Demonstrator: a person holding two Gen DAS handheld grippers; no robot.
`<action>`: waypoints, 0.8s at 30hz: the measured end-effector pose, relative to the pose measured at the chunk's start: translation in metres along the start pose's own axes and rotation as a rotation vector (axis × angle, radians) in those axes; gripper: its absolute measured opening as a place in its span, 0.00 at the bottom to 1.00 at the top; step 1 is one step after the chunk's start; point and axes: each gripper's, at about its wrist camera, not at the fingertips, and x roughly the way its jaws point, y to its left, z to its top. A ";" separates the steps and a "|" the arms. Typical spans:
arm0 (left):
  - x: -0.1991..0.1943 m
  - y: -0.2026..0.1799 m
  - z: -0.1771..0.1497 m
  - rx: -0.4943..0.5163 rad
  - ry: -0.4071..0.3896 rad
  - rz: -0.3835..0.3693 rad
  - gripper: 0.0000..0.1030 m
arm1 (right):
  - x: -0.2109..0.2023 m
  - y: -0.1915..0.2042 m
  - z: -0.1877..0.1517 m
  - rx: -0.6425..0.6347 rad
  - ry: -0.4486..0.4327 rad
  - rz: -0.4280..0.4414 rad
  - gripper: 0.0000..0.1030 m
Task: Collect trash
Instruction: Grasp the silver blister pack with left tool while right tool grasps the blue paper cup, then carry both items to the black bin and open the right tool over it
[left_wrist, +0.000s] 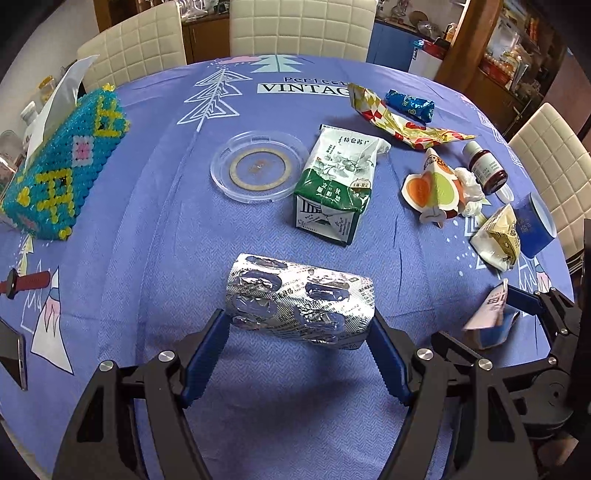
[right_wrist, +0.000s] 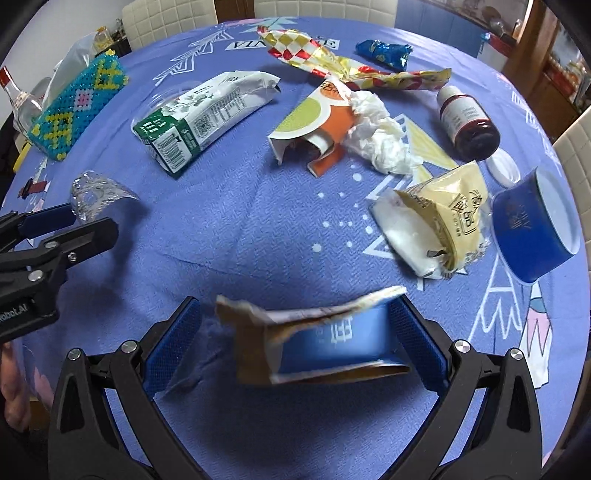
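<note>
the left gripper (left_wrist: 297, 325) is squeezing an empty silver pill pack (left_wrist: 301, 299). the pack is bent into a curve, and its long side runs straight across from one blue pad to the other, so both pads press on its ends. it looks lifted just above the purple tablecloth (left_wrist: 147, 221).

the right gripper (right_wrist: 295, 332) has a torn blue and brown paper box (right_wrist: 317, 339) between its pads. the box lies sideways, long side going from pad to pad. its right end sits against the right pad, but the left end looks a bit apart from the left pad, and the box is blurry, so i cannot tell if it is really held tight.

the rest of the trash lies farther up the table from both grippers. the green milk carton (left_wrist: 332, 184) is straight ahead of the left gripper, lying with its long side pointing away, so the left hand is closer to it. the yellow snack bag (right_wrist: 439, 225) and the blue paper cup (right_wrist: 535, 229) are up and to the right of the right gripper, so that hand is nearer to those. i think both hands need to drop their trash somewhere first, and no bin shows.
</note>
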 end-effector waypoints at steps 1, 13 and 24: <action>0.000 0.000 -0.001 0.000 0.000 -0.003 0.70 | -0.001 -0.001 -0.001 -0.012 -0.013 -0.005 0.88; -0.007 -0.037 -0.001 0.058 -0.012 -0.036 0.70 | -0.032 -0.033 -0.012 0.009 -0.085 0.021 0.73; -0.024 -0.152 0.005 0.248 -0.075 -0.128 0.70 | -0.082 -0.128 -0.049 0.160 -0.139 -0.096 0.73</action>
